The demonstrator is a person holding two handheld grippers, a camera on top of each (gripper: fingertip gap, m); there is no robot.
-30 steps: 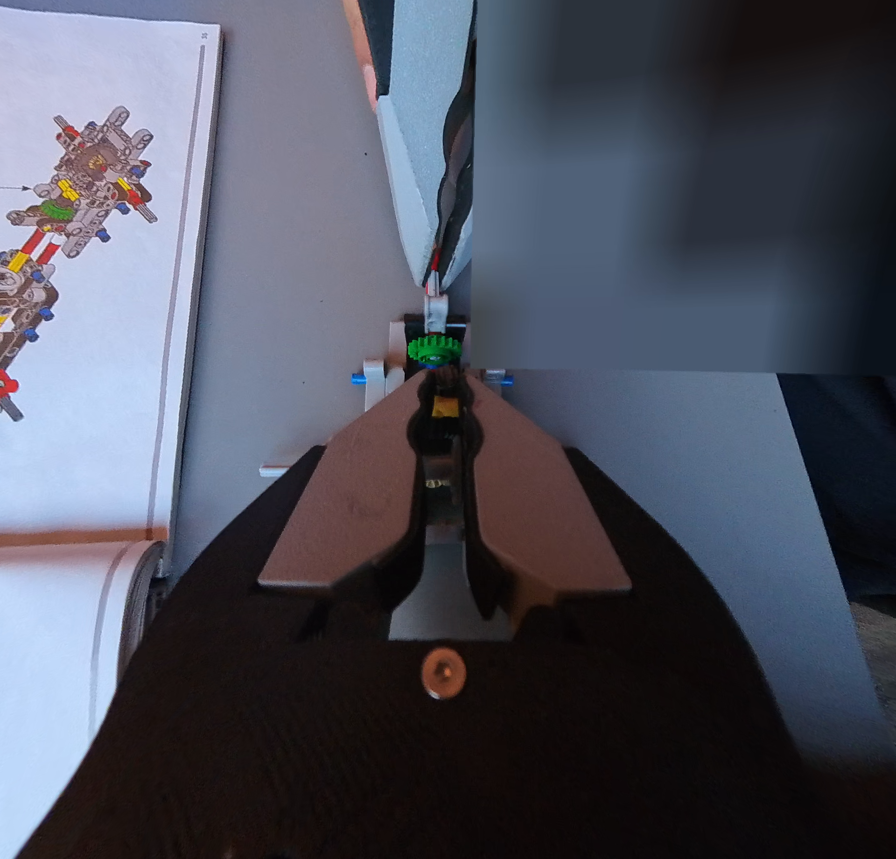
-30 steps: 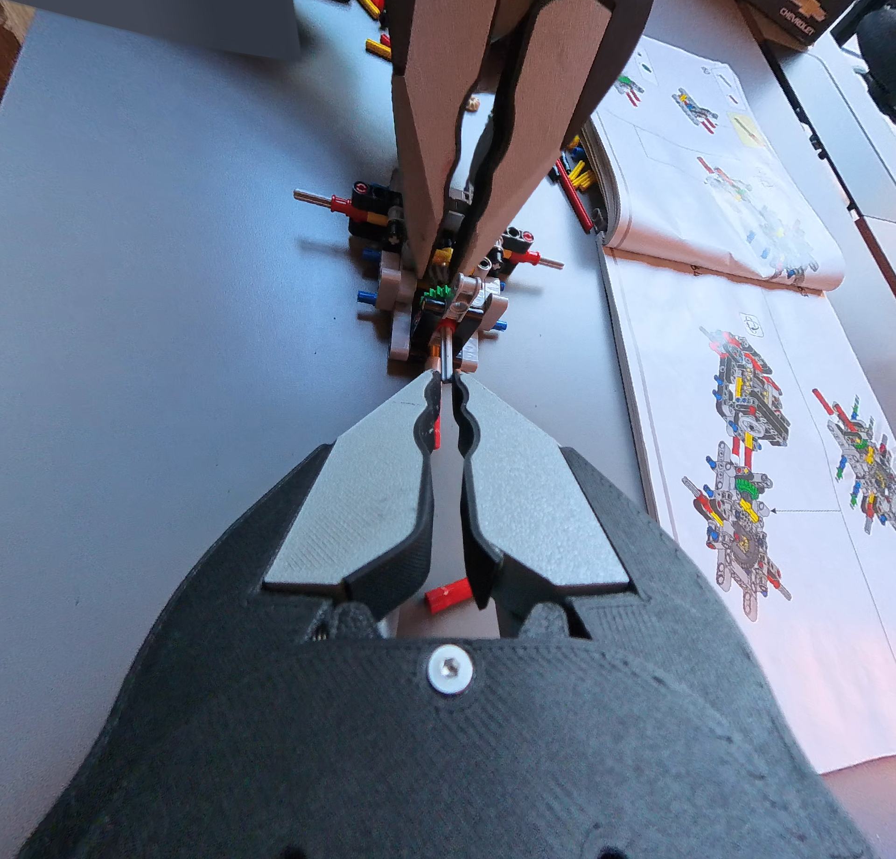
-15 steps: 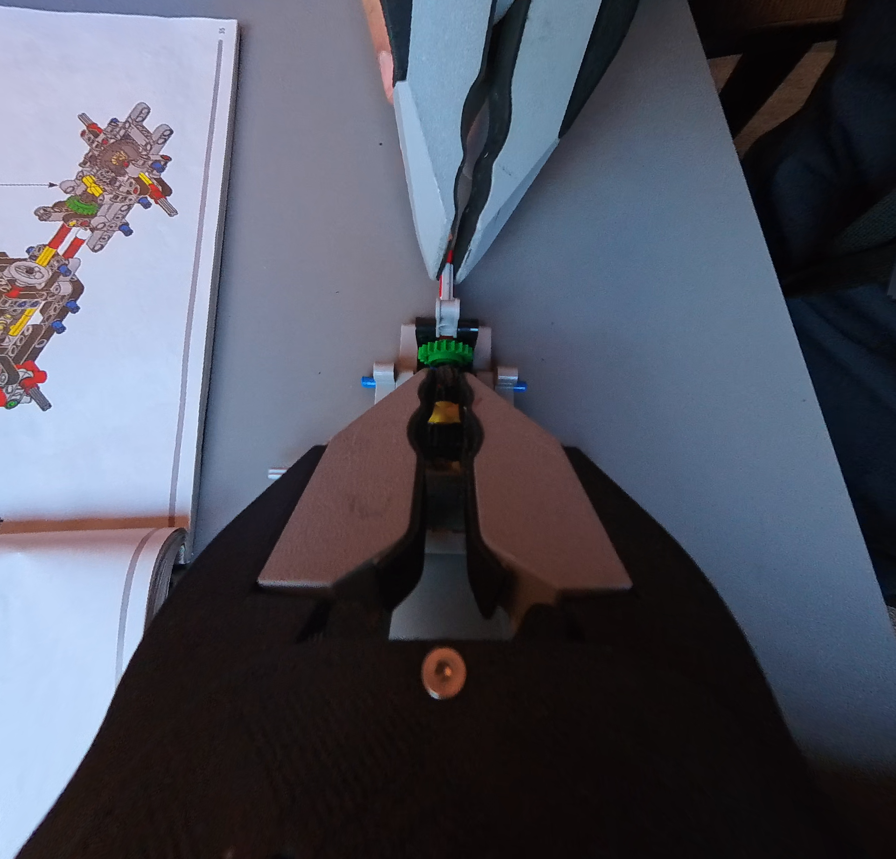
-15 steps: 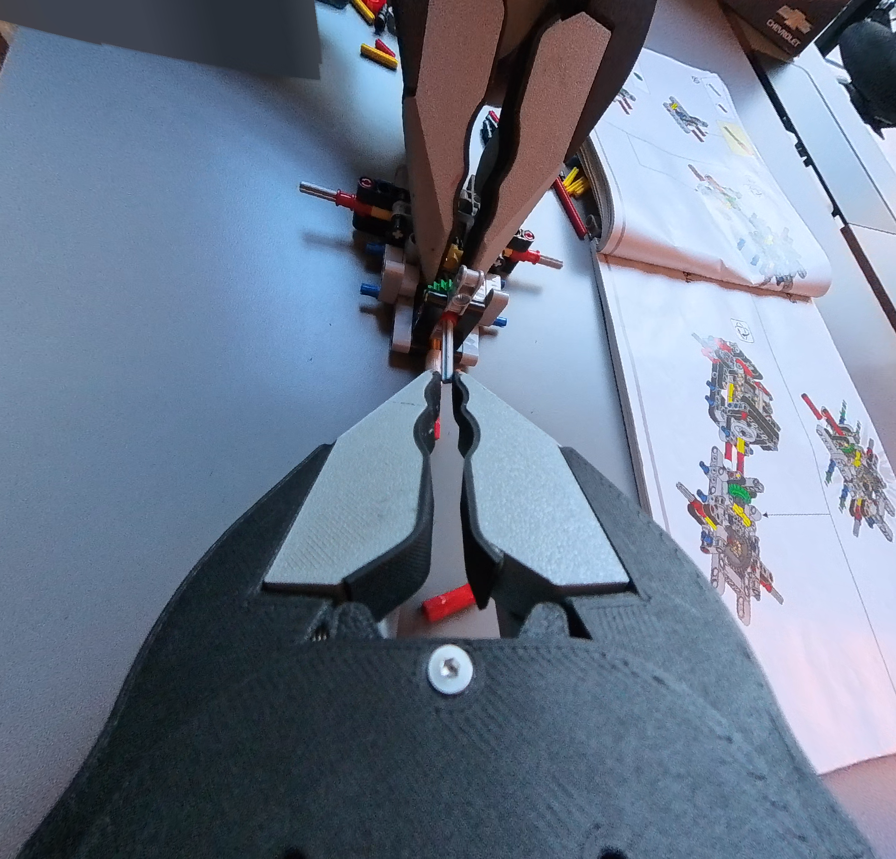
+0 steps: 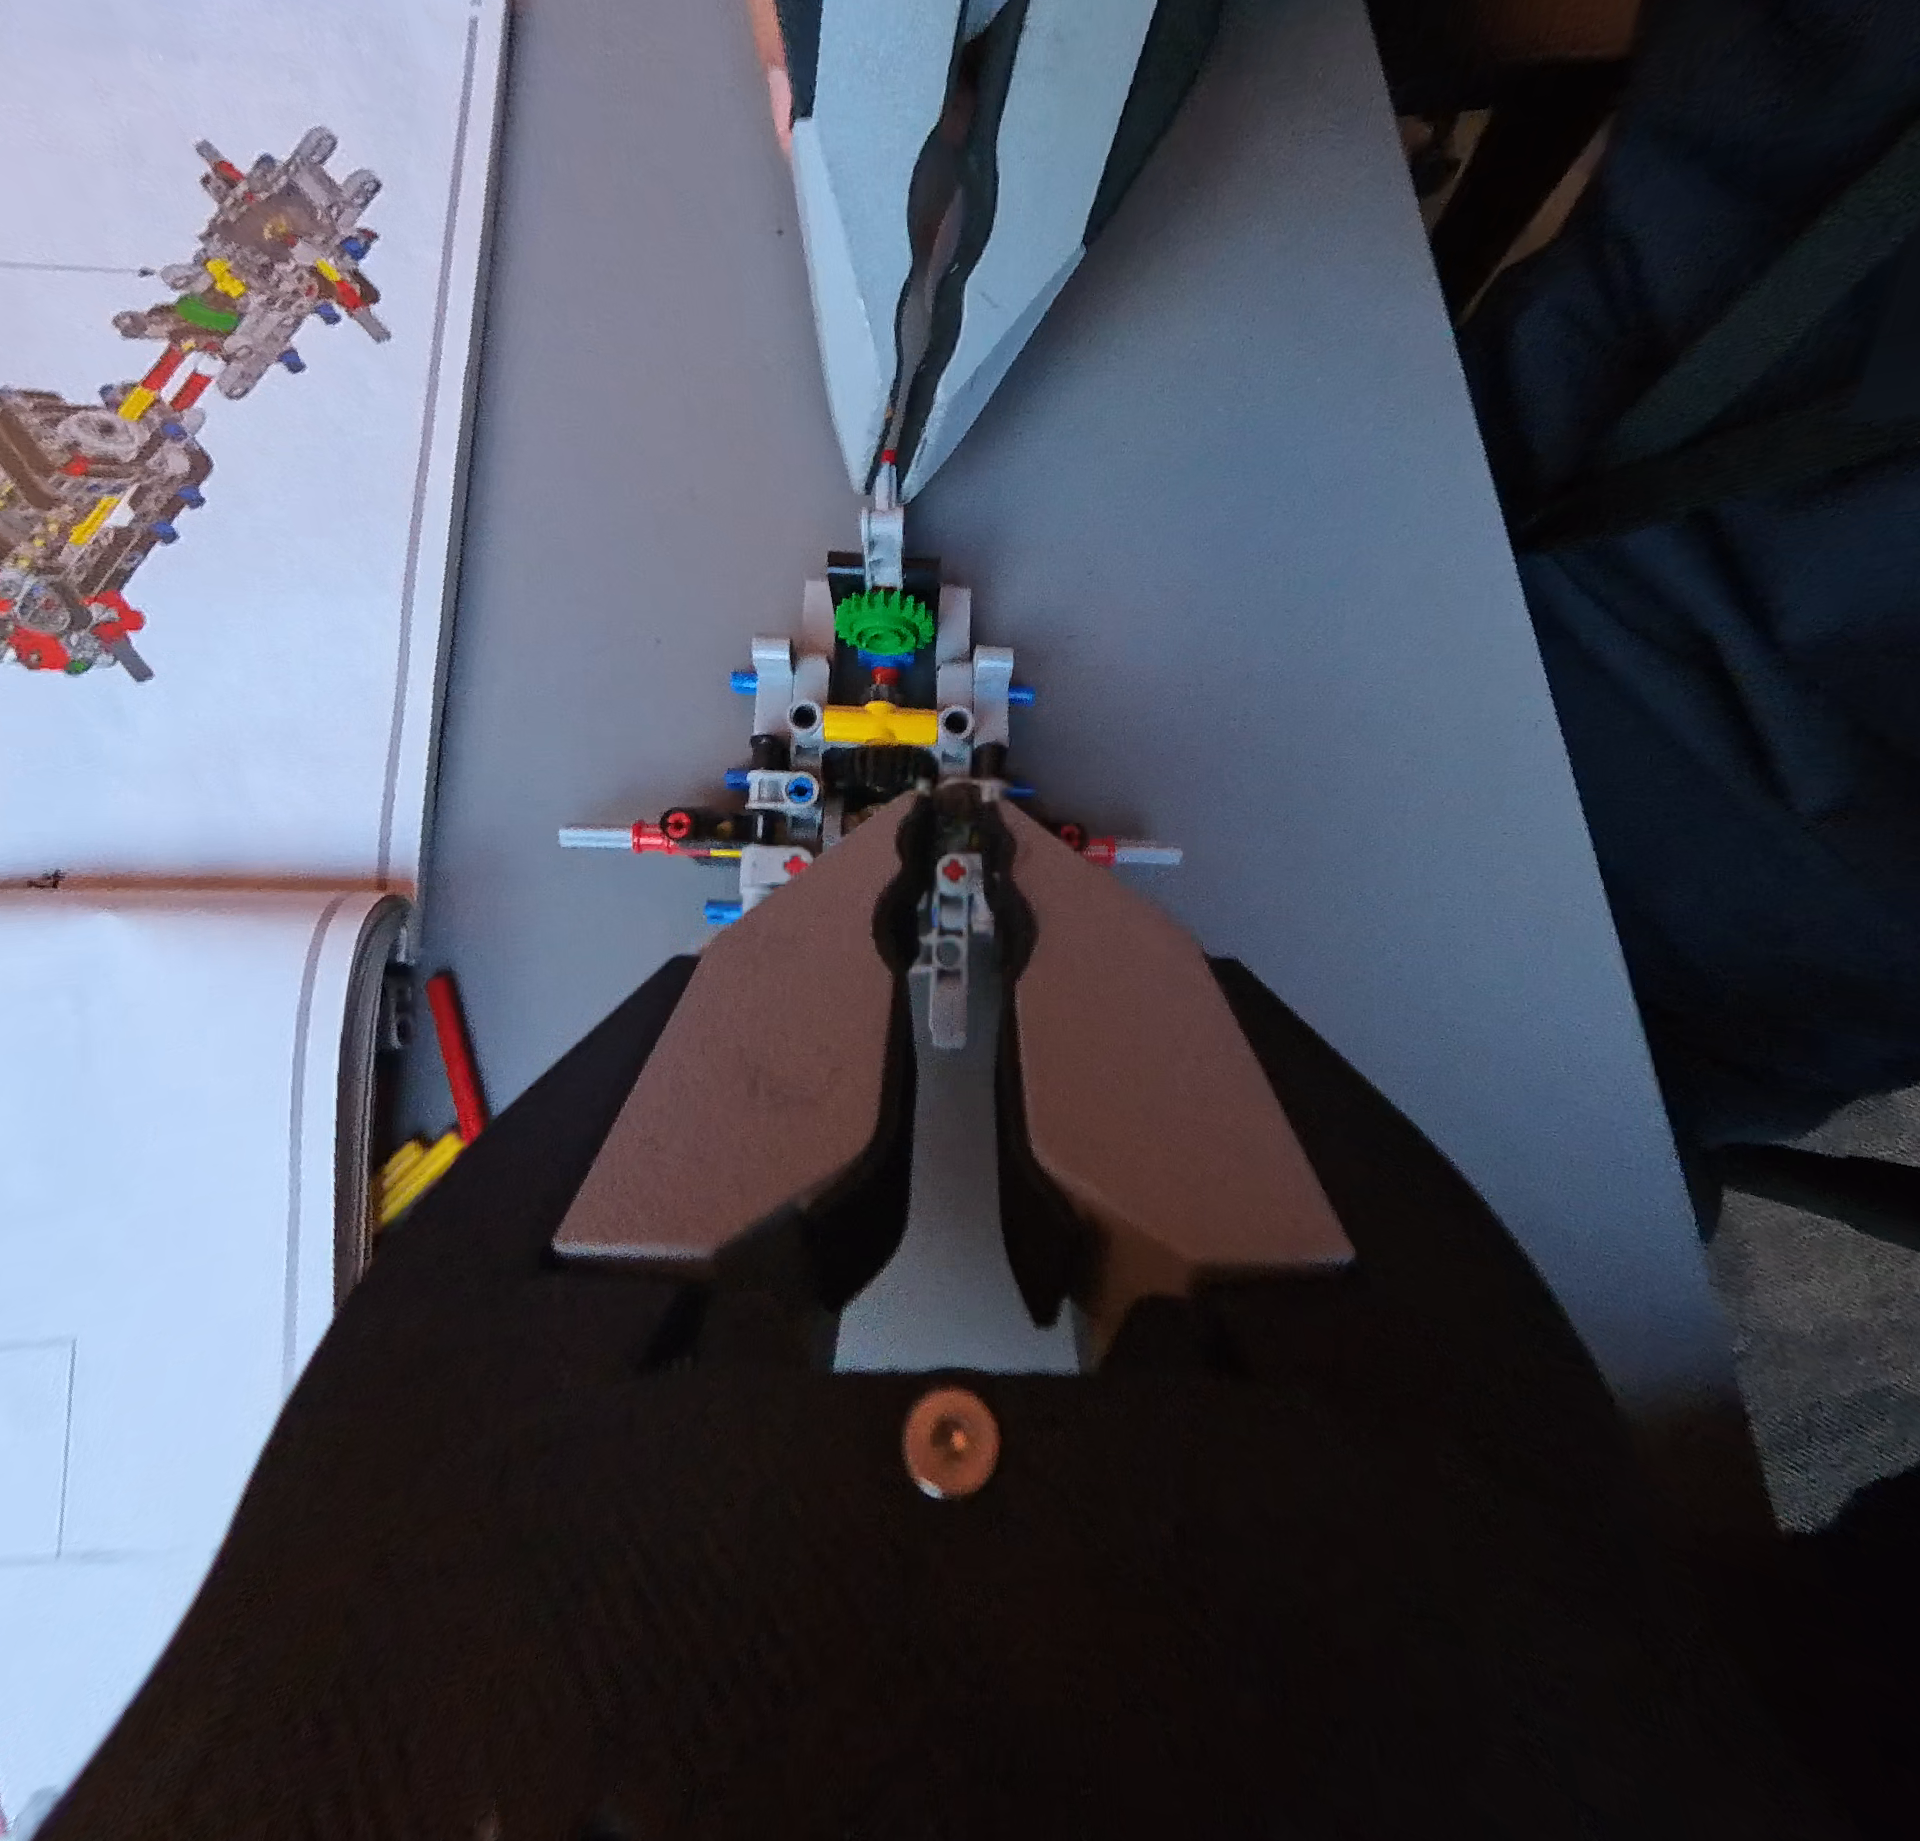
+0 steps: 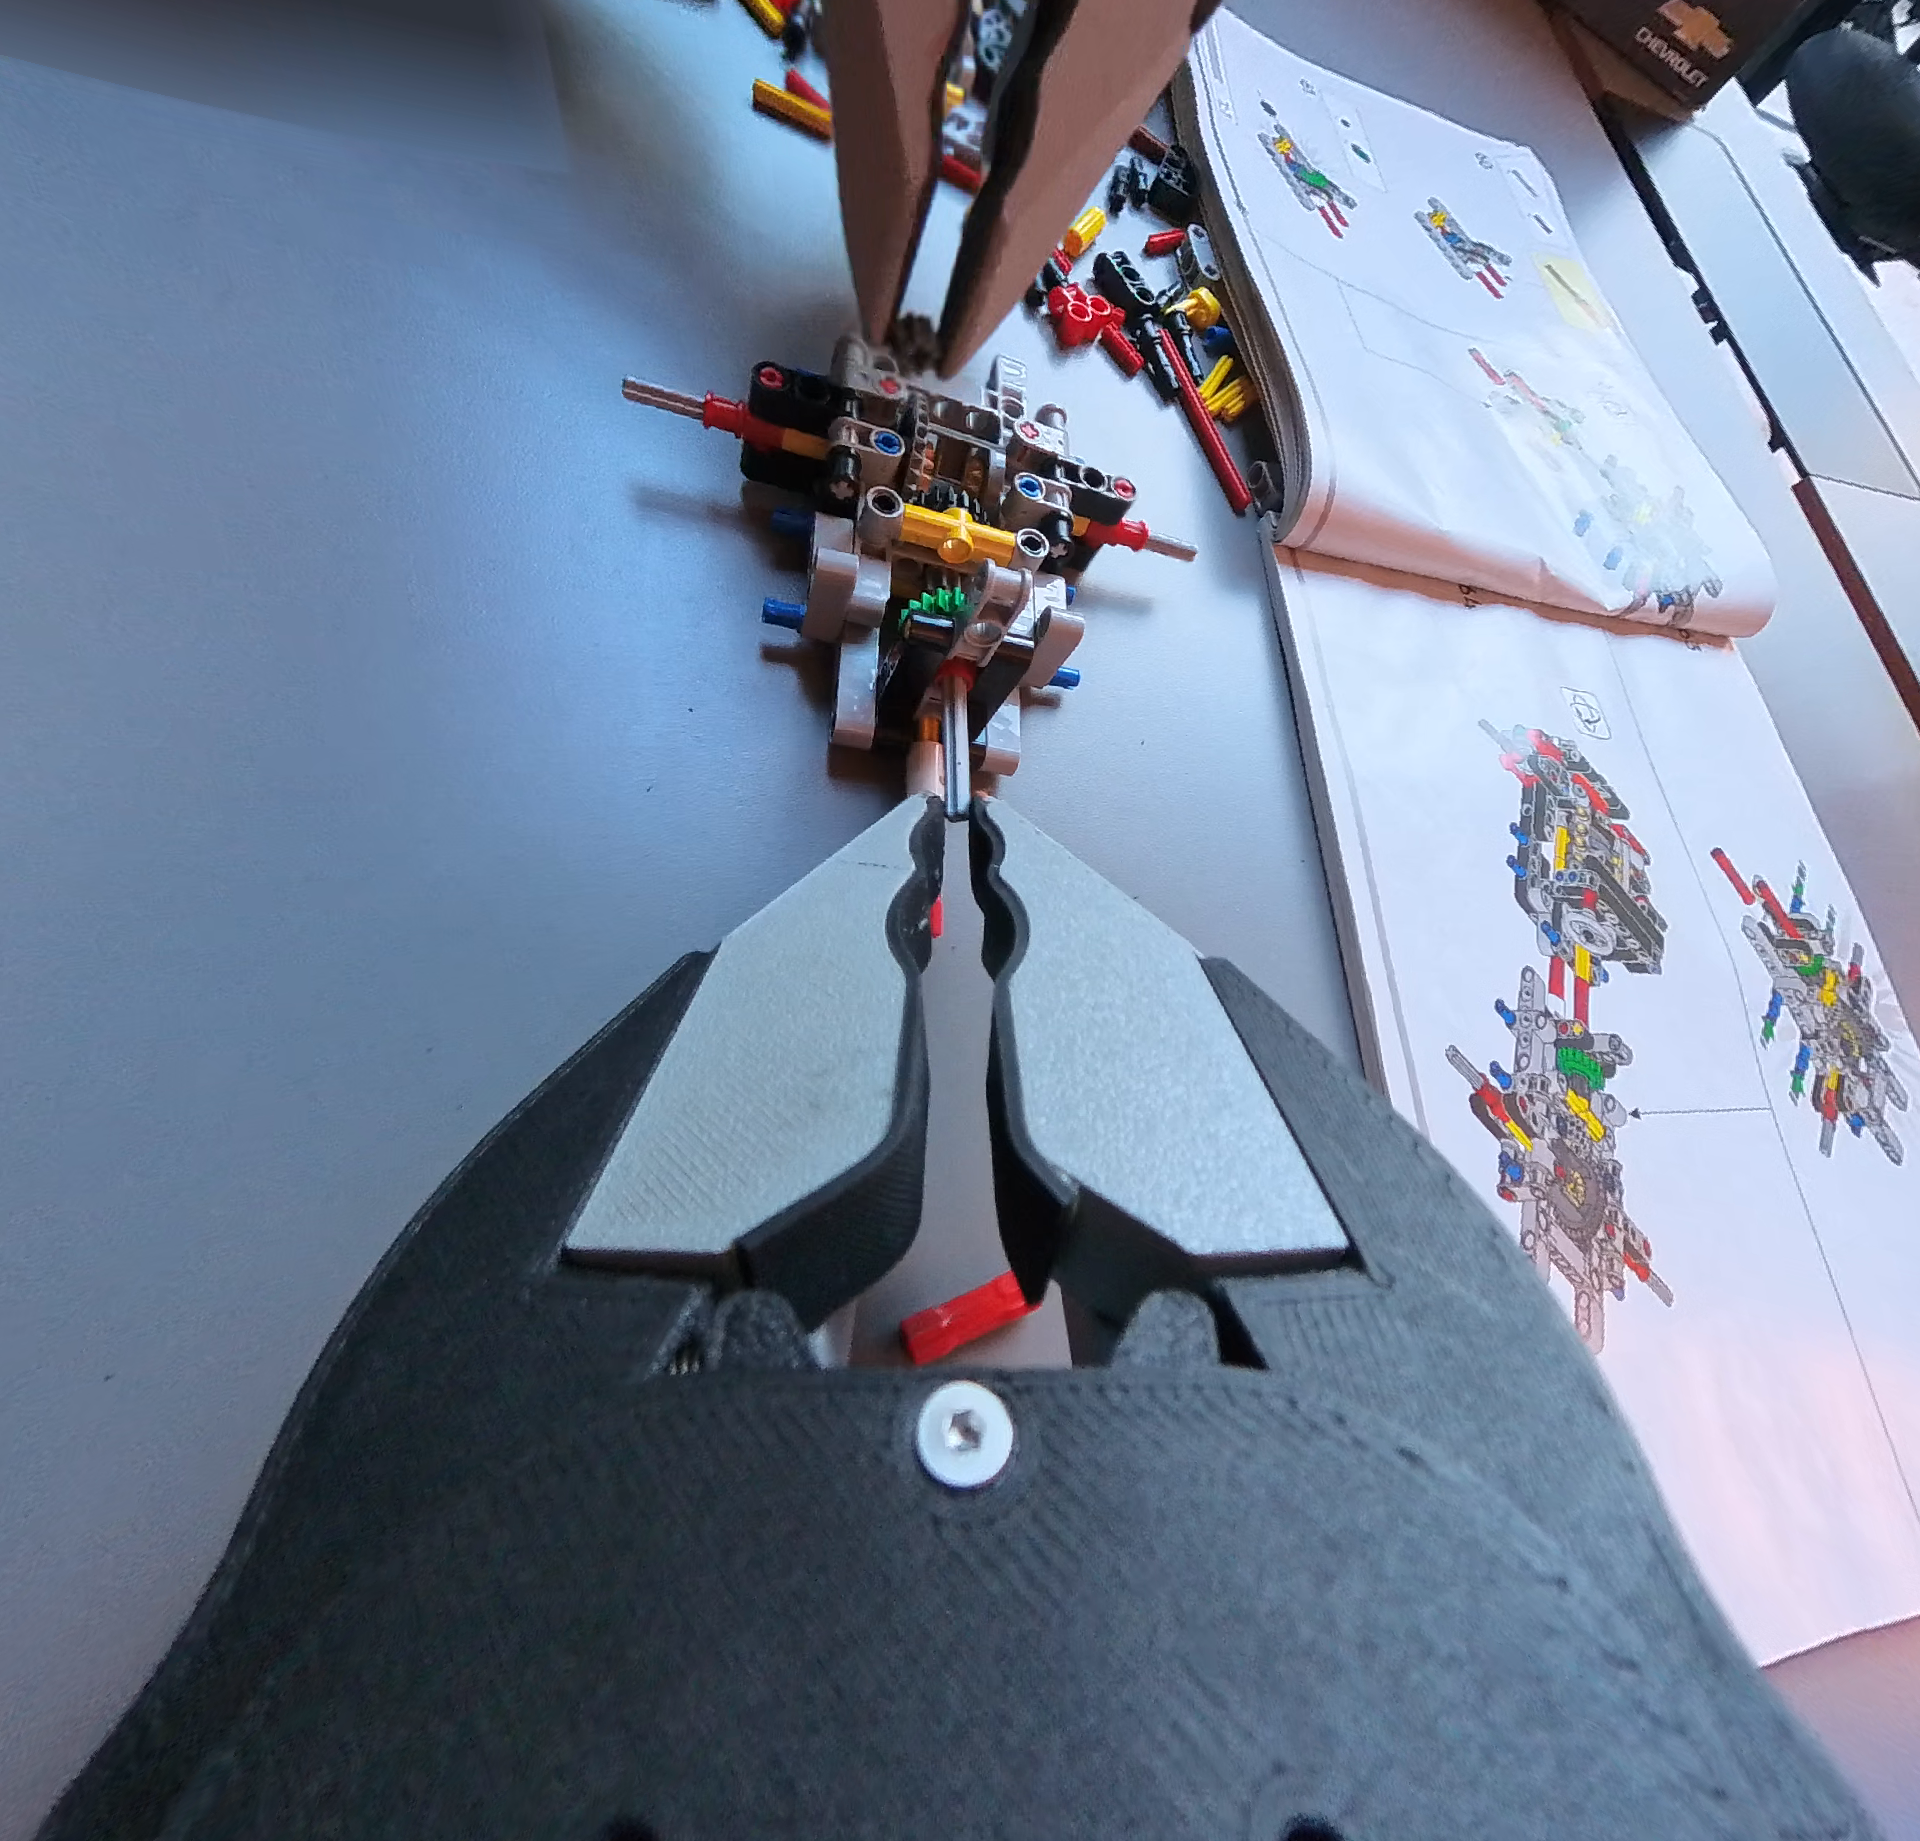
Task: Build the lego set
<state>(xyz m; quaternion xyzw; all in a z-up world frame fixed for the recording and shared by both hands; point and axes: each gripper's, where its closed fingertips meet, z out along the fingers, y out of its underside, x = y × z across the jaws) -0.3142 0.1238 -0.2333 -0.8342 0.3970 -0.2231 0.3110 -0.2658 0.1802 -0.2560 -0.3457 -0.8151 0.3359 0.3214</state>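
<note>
Nearest, one loose red pin (image 6: 966, 1313) lay on the grey counter (image 6: 312, 544) under the right tongs (image 6: 956, 812). These tongs were closed, and their tips pinched the end of one thin rod (image 6: 954, 742) that stuck out of the single brick model (image 6: 935, 544). The model stood mid-counter and carried one green gear (image 5: 881, 622) and one yellow connector (image 5: 878, 723). At its far end, the left tongs (image 5: 951, 804) were clamped on a part of the model. Beside it lay one open instruction booklet (image 6: 1558, 856). Beyond, loose parts (image 6: 1143, 305) lay scattered, too many to count.
</note>
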